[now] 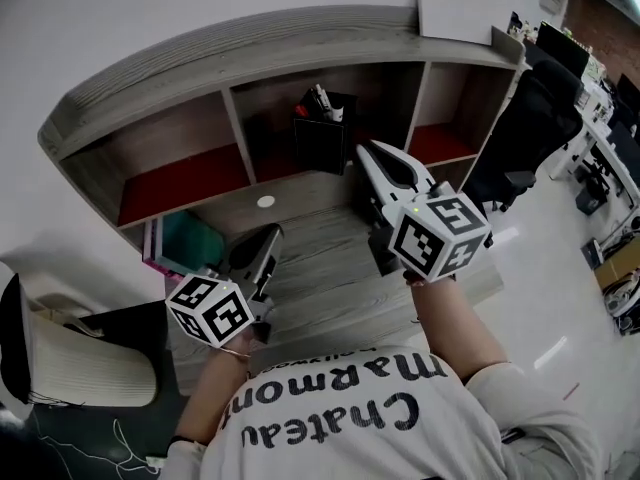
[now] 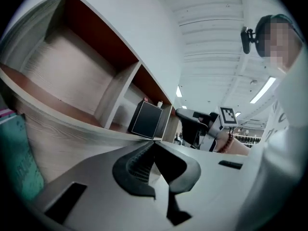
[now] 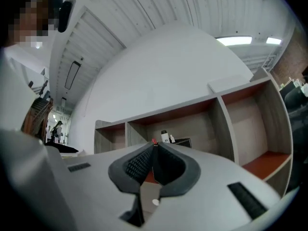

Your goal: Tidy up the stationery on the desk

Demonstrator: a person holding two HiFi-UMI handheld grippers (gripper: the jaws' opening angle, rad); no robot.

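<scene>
Inside woodgrain cubby (image 1: 262,103), boxy black holder (image 1: 320,138) — matte

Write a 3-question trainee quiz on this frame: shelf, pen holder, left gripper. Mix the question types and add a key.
1. Multiple choice: which compartment of the desk shelf holds the black pen holder? A: left. B: middle. C: right.
2. True or false: the left gripper holds a pen between wide-open jaws.
3. Short answer: what colour is the floor of the shelf's left compartment?

Key
1. B, the middle one.
2. False. Its jaws are together with nothing between them.
3. Red.
</scene>
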